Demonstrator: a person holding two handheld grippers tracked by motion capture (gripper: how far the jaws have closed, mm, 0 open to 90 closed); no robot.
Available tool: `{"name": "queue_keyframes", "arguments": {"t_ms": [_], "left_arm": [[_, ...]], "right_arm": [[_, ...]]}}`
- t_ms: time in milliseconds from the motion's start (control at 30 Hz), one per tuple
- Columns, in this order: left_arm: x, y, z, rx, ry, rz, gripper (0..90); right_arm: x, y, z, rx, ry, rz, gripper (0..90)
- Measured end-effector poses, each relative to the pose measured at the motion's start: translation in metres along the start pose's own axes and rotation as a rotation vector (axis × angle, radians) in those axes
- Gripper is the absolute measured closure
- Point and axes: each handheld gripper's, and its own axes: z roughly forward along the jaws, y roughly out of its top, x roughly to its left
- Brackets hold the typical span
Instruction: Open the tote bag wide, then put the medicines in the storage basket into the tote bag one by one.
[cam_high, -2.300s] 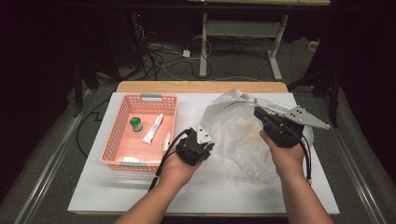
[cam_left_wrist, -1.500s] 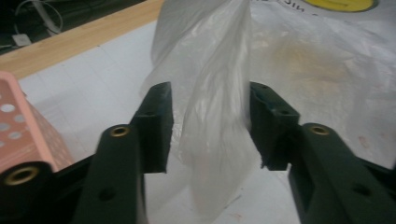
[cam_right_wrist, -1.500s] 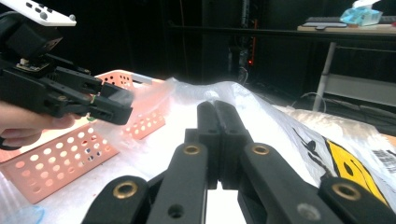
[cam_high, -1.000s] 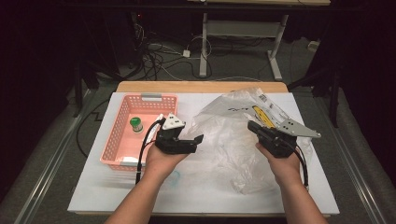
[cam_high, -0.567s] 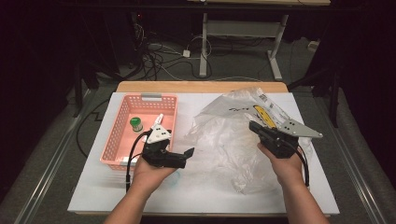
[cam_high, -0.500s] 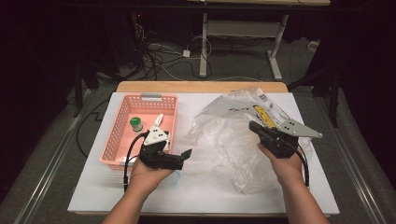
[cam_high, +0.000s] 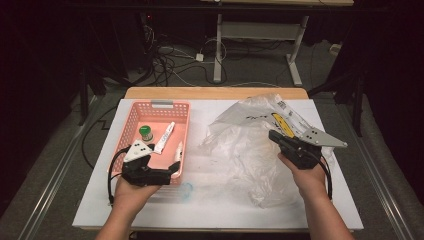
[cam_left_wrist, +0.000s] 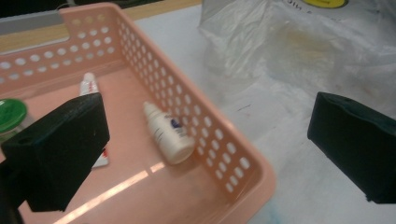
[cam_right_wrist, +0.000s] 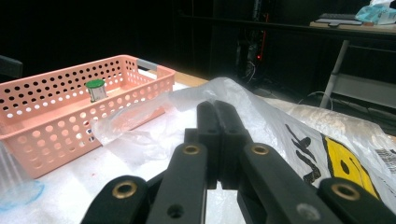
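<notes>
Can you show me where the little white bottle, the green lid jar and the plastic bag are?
little white bottle (cam_left_wrist: 169, 135), left gripper view, on its body.
green-lidded jar (cam_high: 145, 131), high view, on its green lid.
plastic bag (cam_high: 250, 150), high view, on its crumpled clear middle.

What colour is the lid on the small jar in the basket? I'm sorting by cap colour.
Green. The jar shows it best in the right gripper view, standing inside the pink basket.

No words can be made out: the plastic bag (cam_right_wrist: 299, 140) carries black lettering, a yellow mark and a barcode label, and the small bottle (cam_left_wrist: 167, 135) a blue print, all too blurred.
</notes>
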Motion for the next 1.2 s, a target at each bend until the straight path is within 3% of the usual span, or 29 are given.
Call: {"name": "queue_keyframes", "arguments": {"t_ms": [233, 367, 533, 600, 733, 967, 1200], "left_arm": [[0.031, -0.012, -0.014, 0.023, 0.078, -0.02, 0.0], [0.049, -0.015, -0.029, -0.004, 0.127, -0.056, 0.0], [0.063, -0.02, -0.041, -0.015, 0.159, -0.103, 0.0], [0.066, -0.022, -0.043, -0.013, 0.166, -0.115, 0.0], [0.064, -0.02, -0.04, -0.013, 0.163, -0.103, 0.0], [0.062, -0.006, -0.029, -0.069, 0.115, -0.138, 0.0], [0.052, 0.015, -0.013, -0.058, 0.104, -0.09, 0.0]], "right_arm": [[-0.001, -0.005, 0.004, 0.025, -0.006, 0.0, 90.0], [0.002, -0.004, 0.004, 0.026, -0.002, -0.013, 90.0], [0.002, -0.006, 0.004, 0.024, 0.01, -0.014, 90.0], [0.001, -0.006, 0.005, 0.027, 0.011, 0.013, 90.0], [0.001, -0.006, 0.005, 0.023, 0.015, 0.007, 90.0], [-0.002, -0.002, 0.002, 0.002, 0.012, 0.016, 90.0], [-0.007, 0.002, 0.0, -0.023, 0.012, 0.033, 90.0]]}}
